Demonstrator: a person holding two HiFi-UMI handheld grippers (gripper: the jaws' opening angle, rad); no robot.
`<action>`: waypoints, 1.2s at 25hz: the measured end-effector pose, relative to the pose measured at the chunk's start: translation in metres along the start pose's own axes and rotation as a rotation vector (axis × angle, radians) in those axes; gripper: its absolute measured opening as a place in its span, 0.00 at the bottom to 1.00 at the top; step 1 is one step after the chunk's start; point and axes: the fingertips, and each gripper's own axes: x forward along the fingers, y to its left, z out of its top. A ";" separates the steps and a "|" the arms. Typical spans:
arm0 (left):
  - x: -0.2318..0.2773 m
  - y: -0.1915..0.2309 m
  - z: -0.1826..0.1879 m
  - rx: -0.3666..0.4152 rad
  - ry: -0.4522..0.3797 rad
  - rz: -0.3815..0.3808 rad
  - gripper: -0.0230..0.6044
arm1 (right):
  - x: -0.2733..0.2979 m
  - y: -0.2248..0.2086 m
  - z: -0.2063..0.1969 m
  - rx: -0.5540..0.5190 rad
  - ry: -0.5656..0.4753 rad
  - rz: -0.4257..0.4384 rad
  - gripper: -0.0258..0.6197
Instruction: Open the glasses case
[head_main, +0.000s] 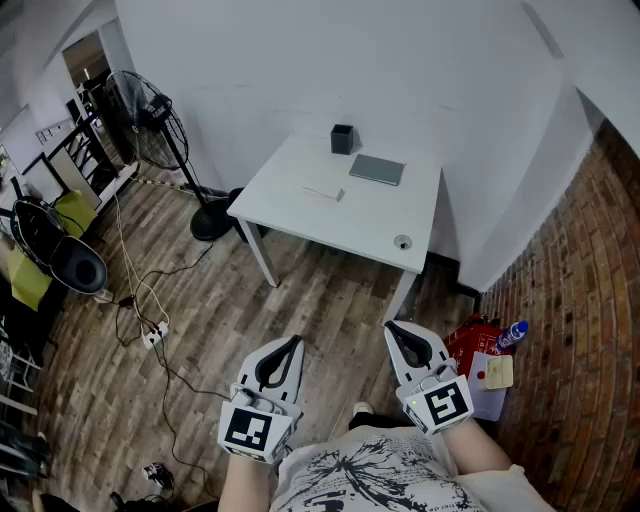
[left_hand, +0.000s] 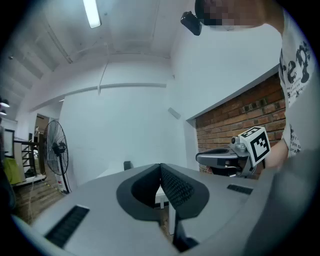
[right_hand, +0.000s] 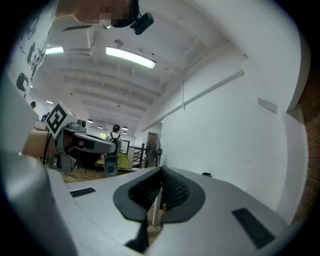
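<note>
While only head view shows white table (head_main: 370, 215), gripper views show left claw (left_hand: 160, 169), right claw (right_hand: 161, 174) clenched, empty.

White table (head_main: 370, 215), black pot (head_main: 342, 138), red brick wall (head_main: 590, 300), brown plank floor (head_main: 300, 300).

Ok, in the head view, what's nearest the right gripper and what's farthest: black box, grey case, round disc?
1. Round disc, near right corner of the table, closest to the right gripper.
2. Grey case, farther back on the table.
3. Black box, at the table's far edge.
</note>
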 end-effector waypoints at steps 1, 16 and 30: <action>-0.003 0.001 0.000 0.000 0.001 0.001 0.06 | 0.000 0.002 0.002 0.000 0.000 0.000 0.06; -0.029 0.005 -0.011 0.006 0.005 -0.006 0.06 | 0.002 0.026 0.009 0.026 -0.044 -0.035 0.26; 0.041 0.096 -0.029 -0.016 0.050 0.095 0.06 | 0.137 -0.024 -0.017 0.105 0.006 0.046 0.88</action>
